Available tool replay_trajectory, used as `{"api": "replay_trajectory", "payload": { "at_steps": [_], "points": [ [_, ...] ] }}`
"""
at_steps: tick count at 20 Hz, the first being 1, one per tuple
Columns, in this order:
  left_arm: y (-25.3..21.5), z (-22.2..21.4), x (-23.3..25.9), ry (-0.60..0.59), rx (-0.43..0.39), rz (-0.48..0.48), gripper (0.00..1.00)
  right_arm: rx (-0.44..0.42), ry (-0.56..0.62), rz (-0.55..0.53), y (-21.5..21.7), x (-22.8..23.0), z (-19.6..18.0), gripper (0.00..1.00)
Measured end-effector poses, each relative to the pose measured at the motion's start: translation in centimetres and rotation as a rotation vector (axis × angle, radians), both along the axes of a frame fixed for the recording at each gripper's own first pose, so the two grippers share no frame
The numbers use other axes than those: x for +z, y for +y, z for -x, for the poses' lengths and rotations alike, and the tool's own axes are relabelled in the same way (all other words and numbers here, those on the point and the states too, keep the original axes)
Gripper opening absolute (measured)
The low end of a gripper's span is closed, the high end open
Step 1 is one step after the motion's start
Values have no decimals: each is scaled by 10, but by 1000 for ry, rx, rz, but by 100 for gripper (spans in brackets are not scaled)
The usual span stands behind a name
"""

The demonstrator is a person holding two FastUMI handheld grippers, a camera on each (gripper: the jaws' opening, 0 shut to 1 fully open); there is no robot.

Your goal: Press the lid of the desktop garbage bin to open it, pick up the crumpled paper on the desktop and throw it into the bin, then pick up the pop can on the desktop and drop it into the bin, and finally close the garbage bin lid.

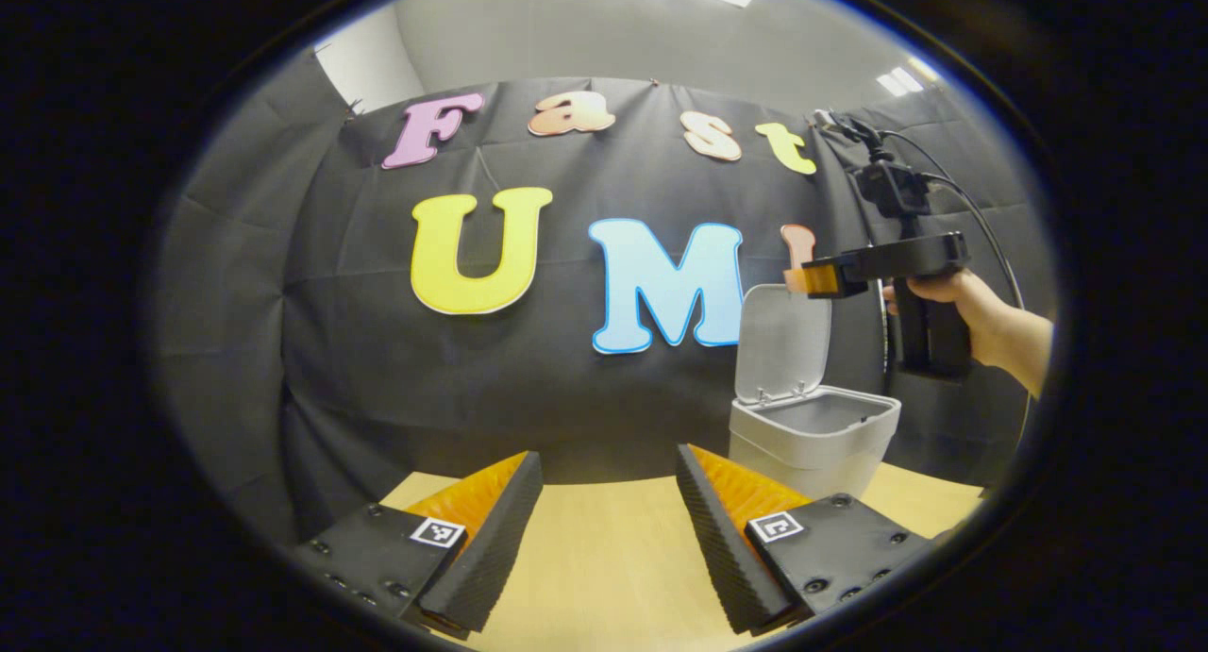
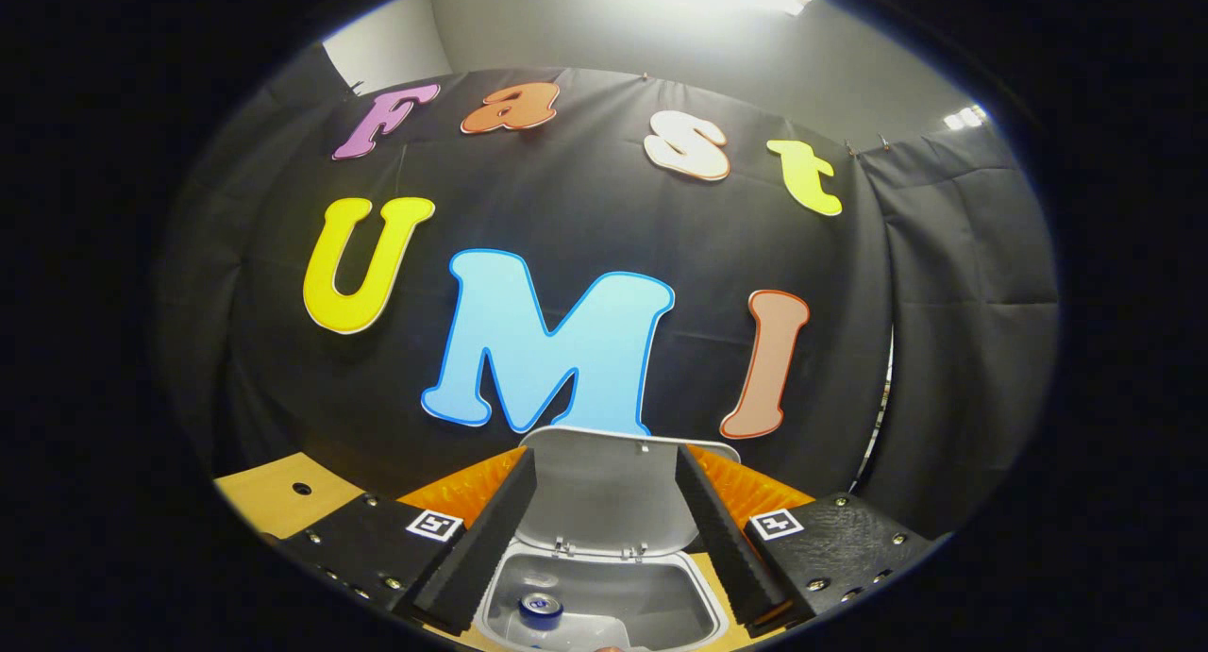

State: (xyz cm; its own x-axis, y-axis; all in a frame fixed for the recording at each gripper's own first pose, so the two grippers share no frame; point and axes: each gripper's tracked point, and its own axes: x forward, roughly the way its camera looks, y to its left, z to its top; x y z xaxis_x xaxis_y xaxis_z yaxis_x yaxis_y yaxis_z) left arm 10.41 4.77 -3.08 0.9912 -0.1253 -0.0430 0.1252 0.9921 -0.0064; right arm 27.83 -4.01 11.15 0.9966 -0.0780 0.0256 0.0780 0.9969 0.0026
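In the right gripper view, my right gripper (image 2: 604,529) has its fingers spread apart, grasping nothing, directly above the garbage bin (image 2: 698,603). The bin is pale grey; its lid (image 2: 604,487) stands upright at twelve o'clock behind the opening. Inside, at six o'clock, lies the pop can (image 2: 540,608), its silver top ringed in blue. In the left gripper view, my left gripper (image 1: 609,529) hangs released over the wooden table (image 1: 604,558), the bin at two o'clock.
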Motion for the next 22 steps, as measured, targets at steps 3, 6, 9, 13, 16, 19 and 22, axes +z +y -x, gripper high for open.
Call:
{"api": "replay_trajectory", "payload": {
  "at_steps": [3, 6, 9, 13, 16, 19, 22],
  "points": [
    [10, 1, 3, -11, -1, -3, 93, -14, -14, -22, -5, 18, -22, 95],
    [14, -1, 1, -13, -5, -1, 96, -39, 1, -49, -12, 22, -44, 95],
    [18, -2, -3, -3, 8, 11, 94, -51, 25, -97, -13, 21, -45, 95],
    [24, -1, -4, 0, 23, 8, 92, -54, 73, -149, -17, 10, -59, 95],
    [29, 0, -3, -1, 50, 11, 95, -47, 101, -177, -21, 0, -63, 95],
    [25, 7, 0, -2, 69, 21, 94, -20, 103, -213, -21, 0, -58, 95],
    [19, 13, 2, -12, 86, 7, 94, -5, 97, -200, -20, -2, -49, 95]
  ]
}}
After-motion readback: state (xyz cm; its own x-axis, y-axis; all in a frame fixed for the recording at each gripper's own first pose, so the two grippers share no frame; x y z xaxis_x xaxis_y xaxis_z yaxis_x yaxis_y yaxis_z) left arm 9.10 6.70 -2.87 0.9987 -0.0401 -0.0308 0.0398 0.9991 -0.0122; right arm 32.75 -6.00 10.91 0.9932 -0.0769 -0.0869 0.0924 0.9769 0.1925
